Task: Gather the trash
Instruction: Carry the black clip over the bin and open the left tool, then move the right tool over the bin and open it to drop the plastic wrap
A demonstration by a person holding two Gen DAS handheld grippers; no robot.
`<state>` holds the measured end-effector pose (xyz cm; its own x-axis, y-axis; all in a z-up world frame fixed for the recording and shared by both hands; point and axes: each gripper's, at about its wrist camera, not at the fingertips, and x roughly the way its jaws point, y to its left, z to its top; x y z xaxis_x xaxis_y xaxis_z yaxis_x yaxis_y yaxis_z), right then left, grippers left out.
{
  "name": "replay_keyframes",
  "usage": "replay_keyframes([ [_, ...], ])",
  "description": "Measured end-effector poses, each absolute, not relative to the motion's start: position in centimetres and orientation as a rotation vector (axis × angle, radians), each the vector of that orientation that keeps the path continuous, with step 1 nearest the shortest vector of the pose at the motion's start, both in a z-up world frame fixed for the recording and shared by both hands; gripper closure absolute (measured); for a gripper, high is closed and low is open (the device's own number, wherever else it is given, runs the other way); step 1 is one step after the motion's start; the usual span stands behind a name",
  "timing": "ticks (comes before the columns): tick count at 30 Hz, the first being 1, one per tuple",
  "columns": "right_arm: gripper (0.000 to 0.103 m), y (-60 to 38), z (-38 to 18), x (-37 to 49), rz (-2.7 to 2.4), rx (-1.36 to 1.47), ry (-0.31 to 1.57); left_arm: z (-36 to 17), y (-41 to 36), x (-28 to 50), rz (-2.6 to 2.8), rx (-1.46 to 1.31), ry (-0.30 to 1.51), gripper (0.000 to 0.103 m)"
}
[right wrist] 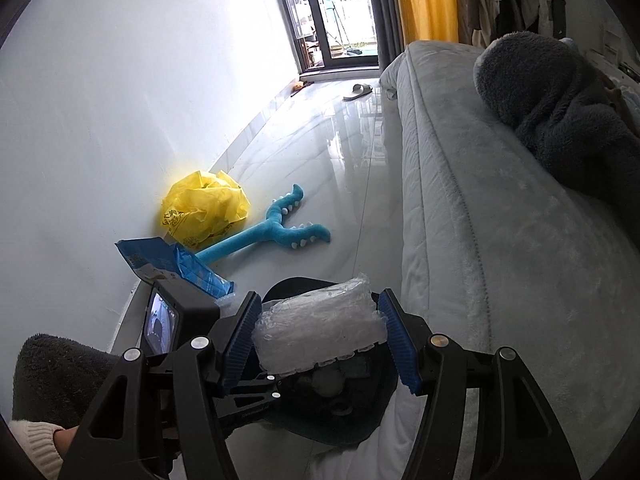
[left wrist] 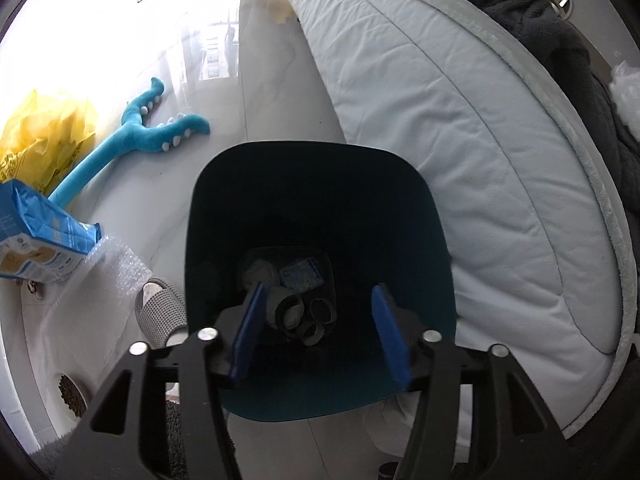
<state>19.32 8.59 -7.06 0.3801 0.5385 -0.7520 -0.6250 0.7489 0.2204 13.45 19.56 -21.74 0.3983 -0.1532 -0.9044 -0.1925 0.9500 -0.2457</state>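
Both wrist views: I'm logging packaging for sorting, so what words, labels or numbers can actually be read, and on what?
None can be read as text.
Yellow plastic bag: dark print on its lower part, too blurred to read.
Blue package: white and blue label marks, too small to read.
Small blue-white packet inside the dark bin: pattern only, illegible.
Bubble wrap in the right gripper: no print visible.

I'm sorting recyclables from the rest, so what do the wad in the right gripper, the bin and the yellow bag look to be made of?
The wad looks like clear bubble wrap: see-through film with rows of air pockets. The bin seems to be hard plastic, dark teal and matte, with smooth moulded walls. The yellow bag looks like thin plastic film, crinkled, slightly glossy, with printing.
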Motion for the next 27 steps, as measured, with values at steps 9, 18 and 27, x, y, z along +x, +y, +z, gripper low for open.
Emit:
replay_keyframes([
  [9,0.041,10.0,-9.3,21.7,0.703,-0.098,0.992,-20.5,22.7,11.3,0.106,-0.32,1.116,0.025],
  [18,0.041,13.2,-12.4,21.9,0.701,-0.144,1.075,-17.6,24.7,9.3,0.121,-0.299,0.989,0.018],
  [27,0.041,15.3,-16.0,21.7,0.682,-0.222,1.168,-12.8,25.6,7.4,0.133,-0.246,0.824,0.012],
])
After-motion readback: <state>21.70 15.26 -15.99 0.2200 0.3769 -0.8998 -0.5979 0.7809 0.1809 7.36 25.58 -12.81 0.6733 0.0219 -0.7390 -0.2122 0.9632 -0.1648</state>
